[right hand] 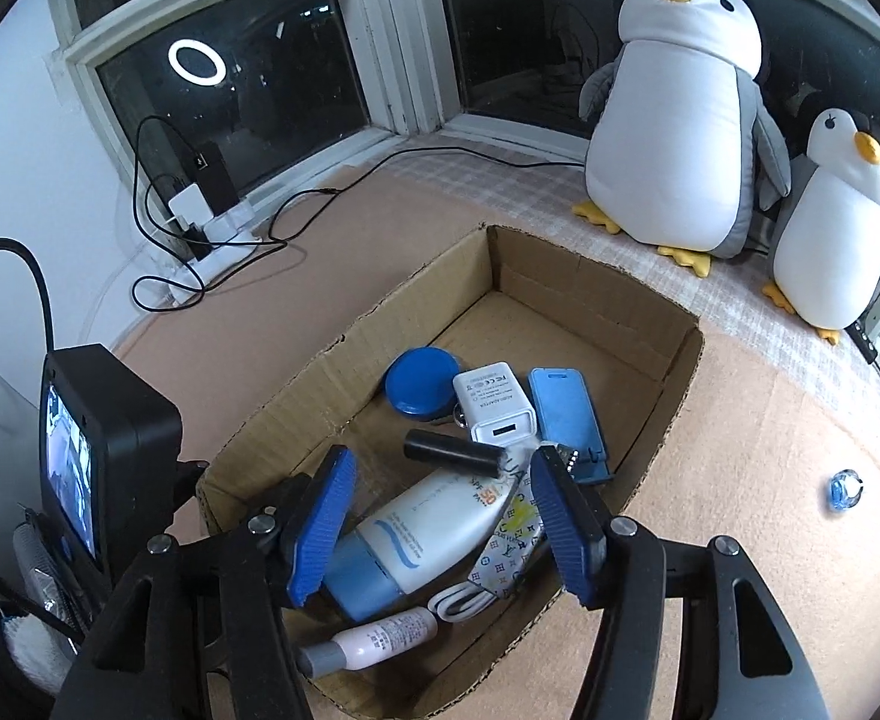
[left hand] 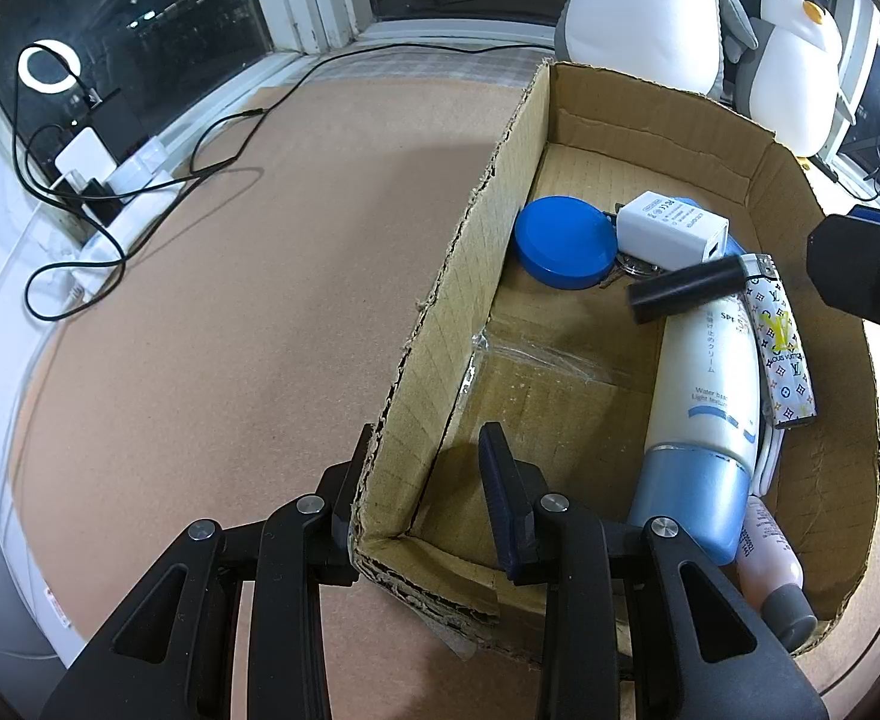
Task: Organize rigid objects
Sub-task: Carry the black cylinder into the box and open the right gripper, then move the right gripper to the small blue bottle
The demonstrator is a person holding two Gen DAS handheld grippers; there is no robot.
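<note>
Left fingers seemingly pinch the box wall — right fingers apart (empty).

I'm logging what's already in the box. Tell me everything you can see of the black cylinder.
The black cylinder is a short, matte, plain tube with no label visible, lying on its side inside the cardboard box. It rests across the neck end of the white sunscreen tube, just in front of the white charger, with one end by the patterned lighter. Neither gripper touches it; the right gripper hangs open above the box.
</note>
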